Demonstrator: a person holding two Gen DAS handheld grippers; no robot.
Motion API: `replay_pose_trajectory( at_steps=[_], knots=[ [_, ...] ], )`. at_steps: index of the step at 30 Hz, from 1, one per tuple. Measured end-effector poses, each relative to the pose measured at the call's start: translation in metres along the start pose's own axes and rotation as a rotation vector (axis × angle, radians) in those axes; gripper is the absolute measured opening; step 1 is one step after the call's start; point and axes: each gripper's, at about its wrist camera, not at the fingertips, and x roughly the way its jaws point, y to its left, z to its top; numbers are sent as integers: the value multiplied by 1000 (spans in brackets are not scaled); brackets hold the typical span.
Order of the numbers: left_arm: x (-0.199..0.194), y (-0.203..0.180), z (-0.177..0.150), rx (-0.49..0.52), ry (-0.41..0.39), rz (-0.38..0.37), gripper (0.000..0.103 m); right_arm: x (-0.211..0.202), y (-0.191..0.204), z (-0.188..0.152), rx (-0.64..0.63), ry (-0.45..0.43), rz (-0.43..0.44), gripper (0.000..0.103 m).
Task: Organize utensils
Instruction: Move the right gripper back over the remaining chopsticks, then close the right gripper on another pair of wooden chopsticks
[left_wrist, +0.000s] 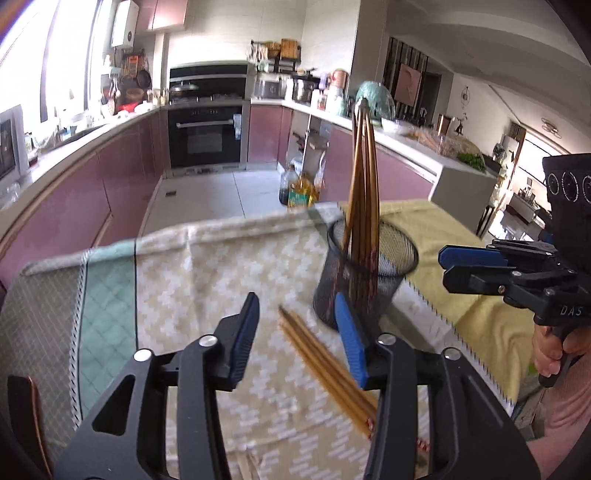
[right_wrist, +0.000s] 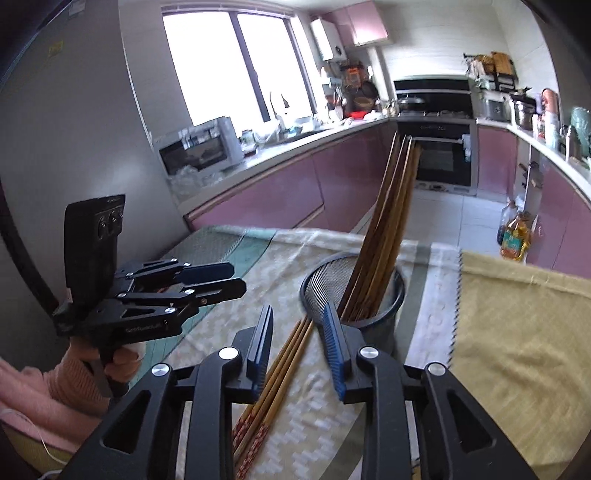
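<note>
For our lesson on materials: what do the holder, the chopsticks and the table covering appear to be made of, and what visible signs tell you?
Holder: probably black metal mesh; you see through its fine grid.
Chopsticks: likely bamboo or wood; warm brown, with red patterned ends.
Table covering: woven cloth, matte; it shows creases and printed patterns.

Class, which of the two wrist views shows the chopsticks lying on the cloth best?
The right wrist view: the loose chopsticks lie sharp between the open right gripper, patterned ends visible. The left wrist view shows them blurred, their near ends hidden behind a finger of the left gripper.
</note>
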Motion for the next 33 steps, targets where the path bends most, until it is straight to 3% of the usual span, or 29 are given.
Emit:
replay_pose_trajectory(
  at_steps=[5,11,25,33],
  knots=[
    [21,2,-43,-30,126,-16,46,39,-2,-35,55,129,6,27],
    [39,-3,-67,-55,201,-20,46,58,-8,-54,126,178,13,27],
    [49,-16,-72,-16,230,24,46,67,2,-56,101,191,-14,27],
    [46,-14,-73,-10,235,38,37,76,10,-54,50,209,-52,27]
  ],
)
